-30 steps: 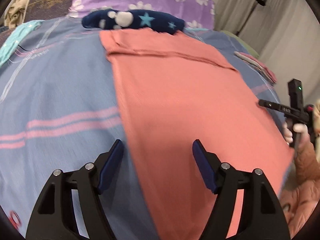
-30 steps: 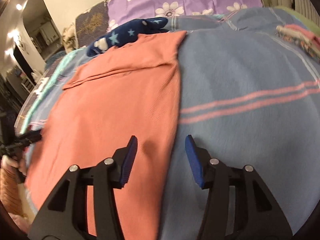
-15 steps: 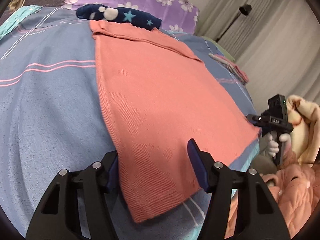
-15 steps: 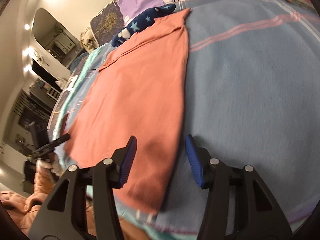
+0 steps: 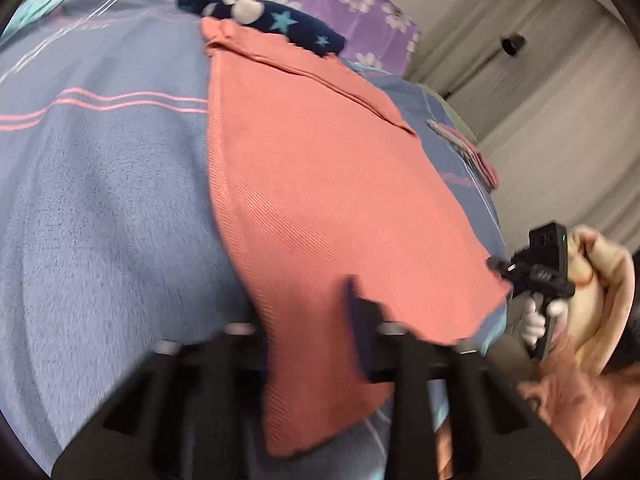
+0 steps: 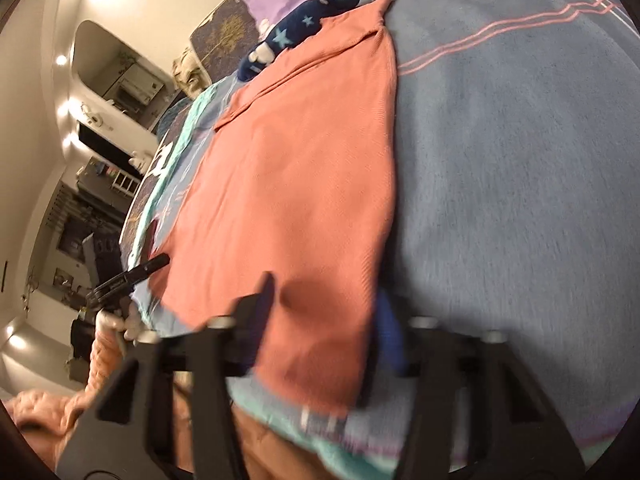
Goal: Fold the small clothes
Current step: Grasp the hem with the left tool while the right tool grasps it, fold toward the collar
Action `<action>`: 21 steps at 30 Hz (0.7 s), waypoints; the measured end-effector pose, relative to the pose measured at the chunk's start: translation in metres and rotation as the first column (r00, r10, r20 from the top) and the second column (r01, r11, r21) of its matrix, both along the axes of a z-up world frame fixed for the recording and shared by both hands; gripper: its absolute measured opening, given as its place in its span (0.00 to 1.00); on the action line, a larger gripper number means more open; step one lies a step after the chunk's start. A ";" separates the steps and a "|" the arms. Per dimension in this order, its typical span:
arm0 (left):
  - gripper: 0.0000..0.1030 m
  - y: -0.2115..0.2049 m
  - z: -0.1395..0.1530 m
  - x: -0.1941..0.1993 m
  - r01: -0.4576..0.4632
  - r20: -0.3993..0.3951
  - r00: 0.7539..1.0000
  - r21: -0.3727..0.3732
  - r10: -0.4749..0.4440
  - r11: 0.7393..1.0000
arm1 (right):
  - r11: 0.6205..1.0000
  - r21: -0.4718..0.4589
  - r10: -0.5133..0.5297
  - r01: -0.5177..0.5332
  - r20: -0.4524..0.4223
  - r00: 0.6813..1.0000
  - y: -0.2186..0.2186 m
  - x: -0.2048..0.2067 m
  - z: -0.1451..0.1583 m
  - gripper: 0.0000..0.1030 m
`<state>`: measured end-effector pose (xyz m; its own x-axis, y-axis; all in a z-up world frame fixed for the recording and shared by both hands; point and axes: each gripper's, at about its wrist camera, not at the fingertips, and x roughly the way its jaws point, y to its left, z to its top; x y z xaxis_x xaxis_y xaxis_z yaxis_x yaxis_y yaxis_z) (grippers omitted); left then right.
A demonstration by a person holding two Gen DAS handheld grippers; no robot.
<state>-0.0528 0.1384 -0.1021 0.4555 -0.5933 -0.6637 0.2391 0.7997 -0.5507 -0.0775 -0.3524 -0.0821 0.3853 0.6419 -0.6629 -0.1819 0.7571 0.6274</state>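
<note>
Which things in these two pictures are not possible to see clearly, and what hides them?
- Left wrist view: left gripper motion-blurred; left finger behind the salmon-pink ribbed cloth, grip unclear.
- Right wrist view: right gripper blurred; grip on the cloth corner unclear.
- Dark navy star-patterned garment: partly under the cloth.

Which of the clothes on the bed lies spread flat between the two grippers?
The salmon-pink garment; the navy star-patterned piece is bunched at its far end, and the pink folded clothes lie aside.
</note>
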 end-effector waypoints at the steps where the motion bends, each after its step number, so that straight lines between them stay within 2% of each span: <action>1: 0.02 0.000 -0.001 0.005 -0.012 -0.017 1.000 -0.018 0.011 1.000 | 0.998 0.059 -0.025 0.027 -0.038 0.999 -0.001 0.010 -0.003 0.03; 3: 0.02 -0.001 0.012 0.005 -0.027 0.031 0.999 -0.034 0.028 0.999 | 0.991 0.122 -0.052 0.056 -0.036 0.998 -0.005 0.016 0.002 0.03; 5: 0.02 -0.005 0.043 -0.003 -0.015 0.150 0.988 -0.032 0.019 0.999 | 0.987 0.150 -0.063 0.056 0.044 0.997 -0.008 0.016 0.026 0.03; 7: 0.02 -0.007 0.067 -0.011 -0.005 0.219 0.976 -0.040 0.014 0.999 | 0.982 0.185 -0.061 0.039 0.114 0.992 -0.011 0.013 0.050 0.03; 9: 0.01 -0.010 0.095 -0.023 0.000 0.298 0.955 -0.017 0.005 1.000 | 0.978 0.210 -0.054 0.015 0.183 0.982 -0.015 0.005 0.076 0.03; 12: 0.01 -0.010 0.119 -0.046 0.015 0.347 0.938 -0.035 -0.002 0.999 | 0.976 0.215 -0.051 -0.011 0.281 0.958 -0.025 -0.029 0.114 0.03; 16: 0.02 -0.003 0.143 -0.093 0.019 0.423 0.906 -0.067 0.011 0.998 | 0.984 0.177 -0.073 0.005 0.381 0.922 -0.045 -0.078 0.139 0.02; 18: 0.03 0.000 0.146 -0.102 0.001 0.439 0.898 -0.072 0.031 0.997 | 0.988 0.151 -0.093 0.038 0.372 0.924 -0.050 -0.079 0.138 0.03; 21: 0.02 -0.004 0.139 -0.088 0.009 0.428 0.903 -0.079 0.025 0.997 | 0.983 0.172 -0.111 0.059 0.310 0.944 -0.050 -0.053 0.122 0.03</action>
<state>-0.1403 0.1343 0.0368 0.6905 -0.6297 -0.3560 0.4595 0.7619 -0.4564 -0.1303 -0.4026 0.0398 0.6164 0.6843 -0.3895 -0.3307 0.6739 0.6607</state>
